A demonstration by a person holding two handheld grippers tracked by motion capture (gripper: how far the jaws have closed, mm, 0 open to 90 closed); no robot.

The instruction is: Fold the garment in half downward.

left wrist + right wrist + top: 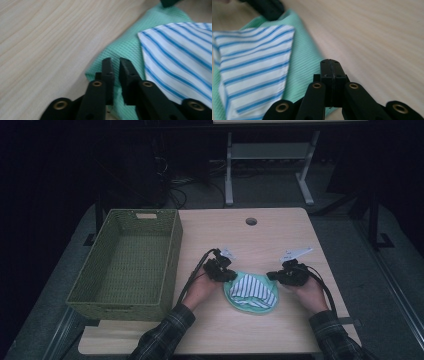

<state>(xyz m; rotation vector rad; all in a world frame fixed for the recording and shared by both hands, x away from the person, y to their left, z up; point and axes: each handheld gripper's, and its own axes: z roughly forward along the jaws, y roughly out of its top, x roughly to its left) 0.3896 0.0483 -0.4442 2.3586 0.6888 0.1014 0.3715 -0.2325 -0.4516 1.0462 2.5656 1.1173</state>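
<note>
**Both grippers at the folded cloths, mid-table**

Nearest the person: plaid sleeves come in from the bottom of the high view, one hand on each tool.

Left gripper sits at the left edge of the cloth pile. In the left gripper view its jaws stand a narrow slit apart, over the edge of the green cloth; nothing clamped between them, pads not pressing on fabric as far as I can see.

Right gripper sits at the right edge of the pile. In the right gripper view its jaws are pressed flat together, tips over bare table just beside the green cloth's edge, holding nothing.

The pile: green cloth flat on the table, striped cloth (white with blue stripes) folded on top of it, green border showing around it. It lies between the two grippers, near the front-centre of the table.

Further left: green woven basket, along the table's left edge and overhanging it, well apart from the pile.

Far edge of the tabletop: a round cable hole.

Beyond the table: dark floor, white desk legs.
</note>
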